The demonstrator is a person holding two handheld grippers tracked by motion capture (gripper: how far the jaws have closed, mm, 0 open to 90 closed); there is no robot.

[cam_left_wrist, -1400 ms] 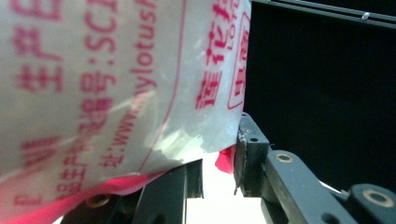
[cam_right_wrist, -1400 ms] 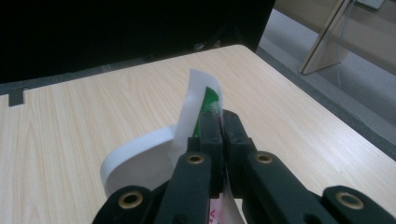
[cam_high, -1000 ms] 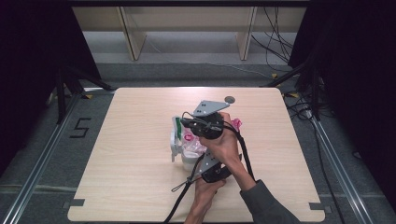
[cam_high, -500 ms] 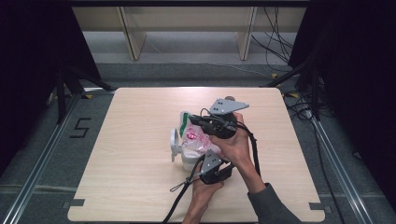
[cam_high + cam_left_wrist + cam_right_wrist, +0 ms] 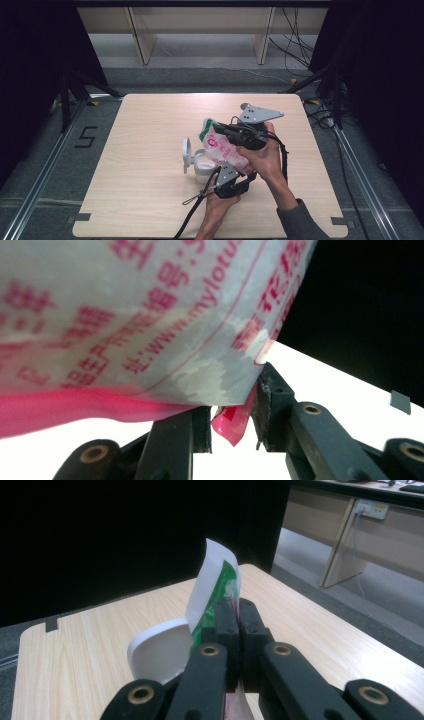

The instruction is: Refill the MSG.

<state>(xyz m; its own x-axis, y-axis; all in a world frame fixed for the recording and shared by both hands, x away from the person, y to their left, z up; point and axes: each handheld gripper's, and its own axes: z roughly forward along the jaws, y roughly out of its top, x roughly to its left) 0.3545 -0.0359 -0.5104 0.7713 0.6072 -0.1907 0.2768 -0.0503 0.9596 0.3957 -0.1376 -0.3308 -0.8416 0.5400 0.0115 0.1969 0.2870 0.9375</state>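
A plastic bag with pink print and a green top hangs tilted above the table, beside a white tub whose round lid stands open. My right gripper is shut on the bag's upper edge; in the right gripper view its jaws pinch the film with the green and white top sticking out beyond them. My left gripper is under the bag's lower end. Its jaws have just been opening, and the bag's pink corner hangs loose in the gap between them.
The wooden table has free room to the left and at the far side. Metal rails run along the floor on both sides, and cables lie on the floor at the back right. The white lid stands just left of my right jaws.
My right gripper has carried the bag to the right and slightly up, away from the tub. The left hand has kept its place under the bag.
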